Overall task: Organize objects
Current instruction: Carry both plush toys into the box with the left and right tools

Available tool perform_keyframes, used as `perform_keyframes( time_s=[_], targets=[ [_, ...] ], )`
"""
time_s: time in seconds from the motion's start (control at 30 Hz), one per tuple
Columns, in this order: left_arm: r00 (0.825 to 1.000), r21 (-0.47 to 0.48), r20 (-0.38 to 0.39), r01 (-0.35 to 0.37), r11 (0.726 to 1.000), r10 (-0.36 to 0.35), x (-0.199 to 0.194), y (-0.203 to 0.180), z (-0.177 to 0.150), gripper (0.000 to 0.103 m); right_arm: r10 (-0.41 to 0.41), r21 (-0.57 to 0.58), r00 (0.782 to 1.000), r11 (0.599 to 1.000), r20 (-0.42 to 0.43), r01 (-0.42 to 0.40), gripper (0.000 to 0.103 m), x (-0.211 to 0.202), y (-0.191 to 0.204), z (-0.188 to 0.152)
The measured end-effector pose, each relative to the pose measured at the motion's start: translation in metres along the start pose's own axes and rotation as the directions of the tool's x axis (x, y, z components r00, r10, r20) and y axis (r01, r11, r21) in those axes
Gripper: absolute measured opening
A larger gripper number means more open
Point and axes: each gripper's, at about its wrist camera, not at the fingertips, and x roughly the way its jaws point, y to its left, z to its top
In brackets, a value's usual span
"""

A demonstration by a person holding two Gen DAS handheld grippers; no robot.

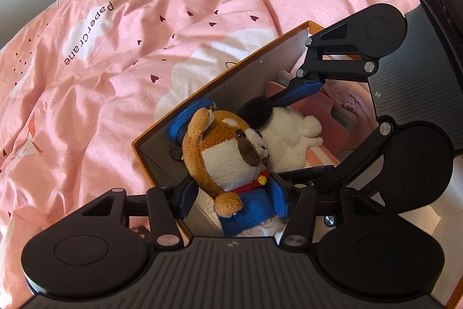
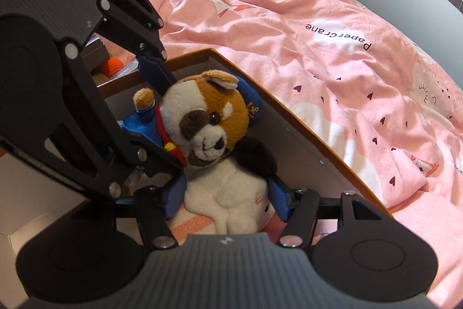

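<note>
Two fuzzy plush toys (image 2: 208,120), seemingly claw-gripped.

Both views are bright with soft daylight. Sunlit patches fall on the rumpled pink printed cotton duvet (image 1: 121,57), strongest at its upper right in the left wrist view, and folds cast gentle shadows. The inside of the open orange-rimmed cardboard box (image 1: 231,77) lies in dimmer shade. Fisheye distortion bends the bed's edge into a curve, and the corners darken to a vignette. The black plastic gripper housing at the bottom is slightly soft; the middle is sharp.
</note>
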Motion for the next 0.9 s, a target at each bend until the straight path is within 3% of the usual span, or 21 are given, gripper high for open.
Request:
perform_keyframes(
  time_s=[0.23, 0.47, 0.63, 0.73, 0.77, 0.9],
  targets=[
    [0.999, 0.054, -0.006, -0.043, 0.998, 0.044, -0.005, -0.007, -0.001, 0.066, 0.024, 0.089, 1.000, 0.996, -0.010, -0.023, 0.063, -0.003, -0.012, -0.002],
    [0.985, 0.059, -0.113, -0.121, 0.991, 0.127, 0.009, -0.018, 0.010, 0.053, 0.059, 0.198, 0.998, 0.979, -0.018, -0.054, 0.061, -0.008, -0.022, -0.011],
    [0.969, 0.059, -0.169, -0.172, 0.983, 0.180, 0.023, -0.023, 0.018, 0.053, 0.069, 0.279, 0.998, 0.958, -0.004, -0.065, 0.058, -0.010, -0.029, -0.017],
    [0.970, 0.095, -0.178, -0.147, 0.984, 0.163, 0.031, -0.027, 0.018, 0.053, 0.078, 0.331, 0.997, 0.941, -0.003, -0.073, 0.058, -0.006, -0.034, -0.015],
    [0.972, 0.106, -0.185, -0.124, 0.987, 0.143, 0.035, -0.027, 0.018, 0.058, 0.079, 0.336, 0.997, 0.939, -0.010, -0.071, 0.058, -0.004, -0.035, -0.013],
    [0.980, 0.127, -0.148, -0.117, 0.985, 0.136, 0.038, -0.023, 0.014, 0.060, 0.095, 0.335, 0.995, 0.939, -0.040, -0.076, 0.060, 0.003, -0.039, -0.009]
  ],
)
